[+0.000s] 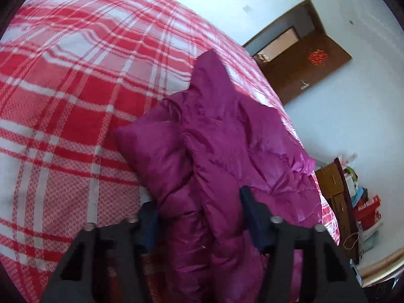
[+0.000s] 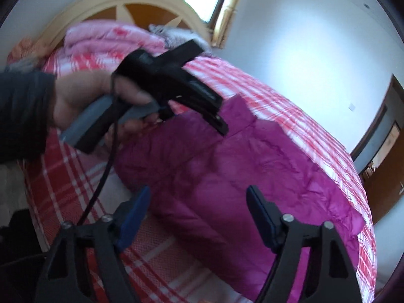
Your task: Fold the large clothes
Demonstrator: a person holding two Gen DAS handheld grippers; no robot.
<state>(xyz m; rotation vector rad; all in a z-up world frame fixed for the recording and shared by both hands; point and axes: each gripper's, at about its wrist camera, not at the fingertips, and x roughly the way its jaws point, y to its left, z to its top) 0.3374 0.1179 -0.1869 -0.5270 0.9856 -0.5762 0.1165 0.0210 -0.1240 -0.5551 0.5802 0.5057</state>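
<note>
Two views, taken in turn. From the left wrist, the left claw (image 1: 199, 209) stands wide with a raised ridge of the magenta quilted puffer jacket (image 1: 227, 151) between its blue fingers; whether it grips is not clear. The jacket lies bunched on the red-and-white checked bedsheet (image 1: 75, 101), near the bed's edge (slippery shell, by the look), so a loose pinch could let the fold slide apart or drag the jacket off the bed. No containers are plain here.

From the right wrist, the right claw (image 2: 197, 202) hangs wide and empty above the jacket (image 2: 252, 171). A cable trails from the left claw (image 2: 217, 123); it might snag.
</note>
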